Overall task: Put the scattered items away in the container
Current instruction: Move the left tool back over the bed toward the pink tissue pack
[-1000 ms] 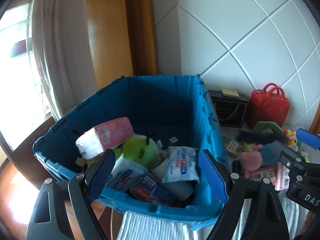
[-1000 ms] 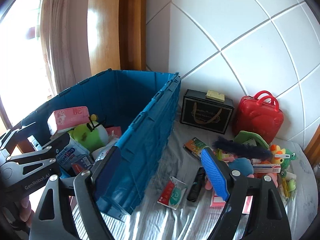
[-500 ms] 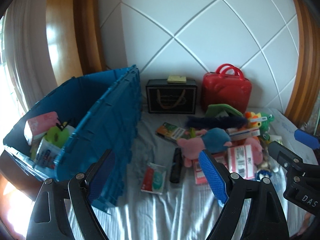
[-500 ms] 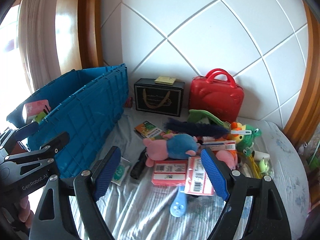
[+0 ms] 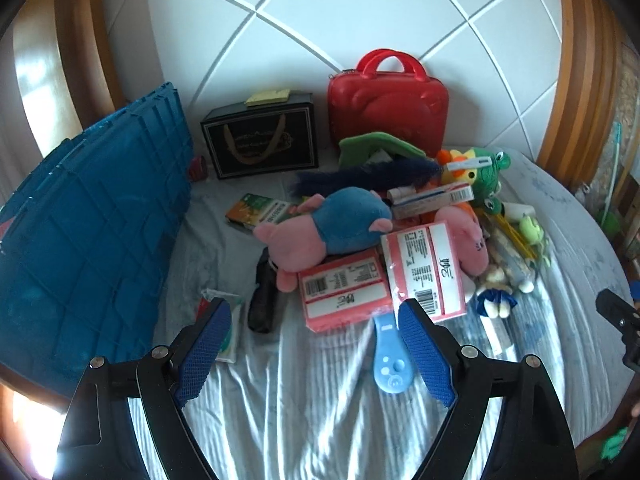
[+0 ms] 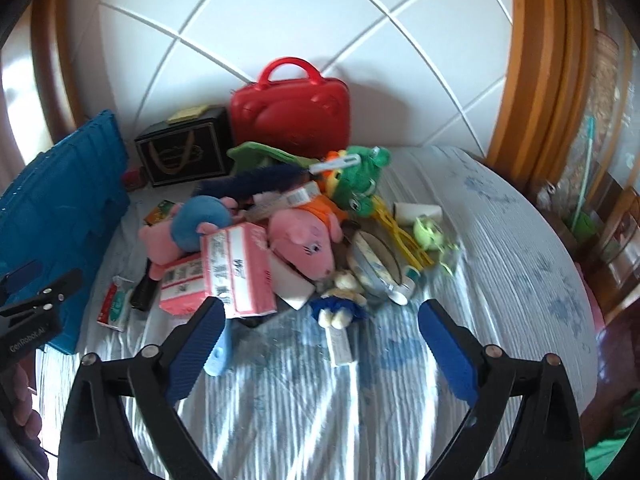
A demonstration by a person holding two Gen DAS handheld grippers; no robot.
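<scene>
A blue crate (image 5: 92,232) (image 6: 60,196) stands at the left on a striped bed sheet (image 5: 320,420). To its right lies a heap: a pink and blue pig plush (image 5: 328,228) (image 6: 188,224), two pink tissue packs (image 5: 344,288) (image 5: 428,268) (image 6: 236,268), a second pink plush (image 6: 304,244), a green frog plush (image 5: 484,172) (image 6: 360,180), a black tube (image 5: 264,296) and a light blue paddle (image 5: 390,360). My left gripper (image 5: 316,328) hovers open, nothing in it, just before the packs. My right gripper (image 6: 320,320) is open and holds nothing, near a small blue doll (image 6: 338,310).
A red case (image 5: 388,108) (image 6: 292,108) and a black gift box (image 5: 260,144) (image 6: 184,152) stand against the white padded headboard. A green and red sachet (image 5: 228,324) (image 6: 116,304) lies by the crate. Wooden posts flank the bed; furniture is at far right.
Both views have swung right, away from the crate's filled inside and onto the heap of items on the bed. Both grippers stay open with nothing held.
</scene>
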